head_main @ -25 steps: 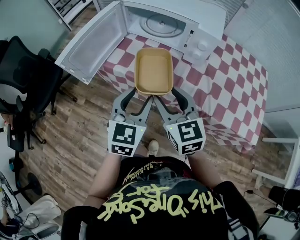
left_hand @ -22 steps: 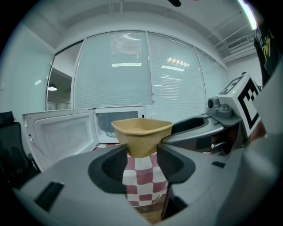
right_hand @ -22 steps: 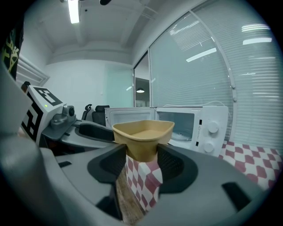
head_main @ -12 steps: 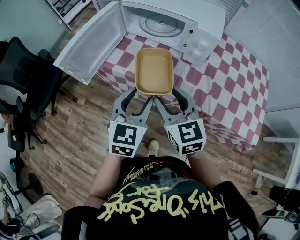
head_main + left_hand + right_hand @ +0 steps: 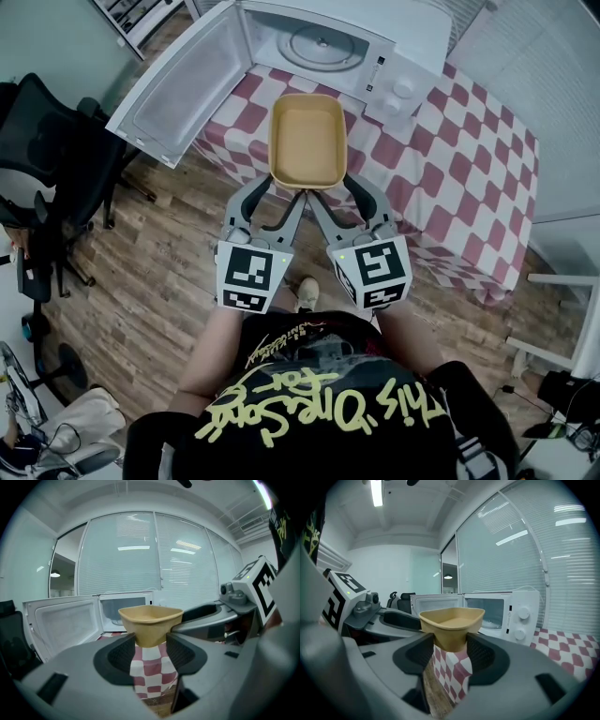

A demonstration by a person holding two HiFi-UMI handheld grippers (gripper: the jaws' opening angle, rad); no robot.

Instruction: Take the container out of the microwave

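Note:
A tan rectangular container [image 5: 307, 141] hangs empty over the near edge of the checkered table [image 5: 450, 178], in front of the white microwave [image 5: 328, 42]. The microwave door [image 5: 183, 84] is swung wide to the left and the glass turntable inside is bare. My left gripper [image 5: 281, 190] is shut on the container's near left corner. My right gripper [image 5: 335, 190] is shut on its near right corner. In the left gripper view the container [image 5: 150, 623] sits between the pads of the left gripper [image 5: 151, 641]. The right gripper view shows the container [image 5: 452, 625] pinched by the right gripper [image 5: 451, 646].
A black office chair [image 5: 56, 150] stands on the wooden floor [image 5: 159, 272] at the left, near the open door. A white frame [image 5: 562, 319] stands at the right, beyond the table's corner. The microwave's dials [image 5: 403, 92] face me.

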